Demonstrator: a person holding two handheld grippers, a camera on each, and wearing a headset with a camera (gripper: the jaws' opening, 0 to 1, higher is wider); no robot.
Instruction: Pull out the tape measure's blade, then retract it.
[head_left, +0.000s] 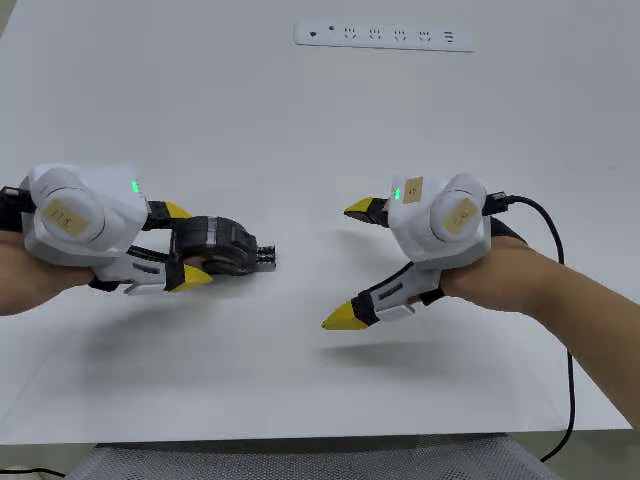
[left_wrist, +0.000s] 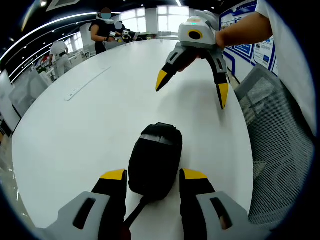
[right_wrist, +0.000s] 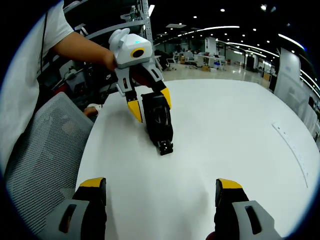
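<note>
Head view: my left tongs (head_left: 187, 245) sit at the left of the white table (head_left: 300, 120), closed around the black tape measure (head_left: 225, 245), one yellow tip on its far side and one on its near side. The case lies flat with its long axis running across the table. Its blade mouth (head_left: 266, 255) faces my right tongs (head_left: 350, 263), which hover wide apart and hold nothing, with a stretch of bare table between them and the mouth.

Left gripper view: the tape measure (left_wrist: 156, 160) lies lengthwise between my two jaws, which seem to press its sides. It points straight ahead at the right tongs (left_wrist: 192, 87), spread open beyond it.

Right gripper view: my own jaws stand far apart at the bottom. Ahead, the left tongs (right_wrist: 149, 104) hold the case (right_wrist: 159, 122), and its blade end (right_wrist: 165, 147) is the part nearest me and roughly in line with my gap.

I judge the blade not yet drawn out. The right tongs are the nearer to its tip and need only go straight forward along the case's axis to pinch it.
</note>
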